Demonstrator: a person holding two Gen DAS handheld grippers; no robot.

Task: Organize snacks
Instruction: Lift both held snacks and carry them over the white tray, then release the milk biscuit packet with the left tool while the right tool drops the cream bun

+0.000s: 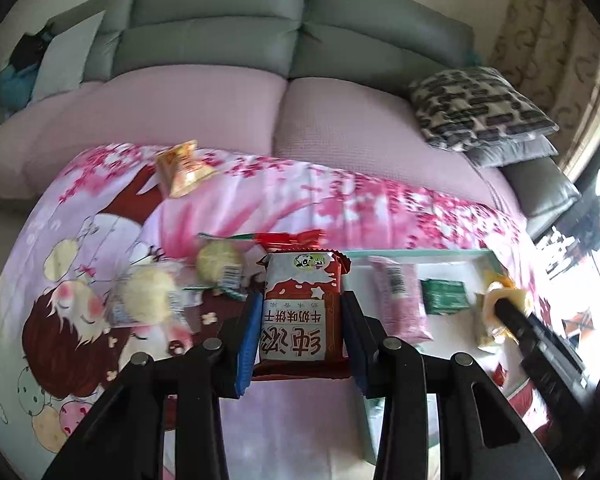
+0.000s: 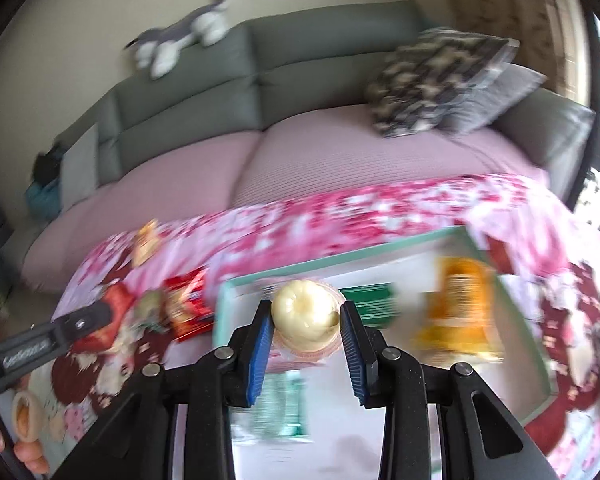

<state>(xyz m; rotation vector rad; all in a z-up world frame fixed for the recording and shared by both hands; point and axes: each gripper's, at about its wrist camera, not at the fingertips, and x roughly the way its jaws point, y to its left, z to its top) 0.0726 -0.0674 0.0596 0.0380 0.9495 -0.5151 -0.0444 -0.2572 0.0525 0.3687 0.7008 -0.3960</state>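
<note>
The left gripper (image 1: 300, 312) is clamping a red biscuit pack (image 1: 302, 308) between its blue pads, the pack's long axis running along the fingers. The right gripper (image 2: 306, 326) is pinching a pale bun (image 2: 305, 317) in clear wrap. The tray (image 1: 420, 255) is lying to the right of the left gripper and just ahead of and below the right one, so the right hand seems nearer to it. Inside the tray a pink pack (image 1: 398, 298) and a green pack (image 1: 446, 296) are lying. The right view is blurring strongly; the orange bag (image 2: 458, 308) there is hard to read, and the tray's near edge is hiding behind the fingers.
</note>
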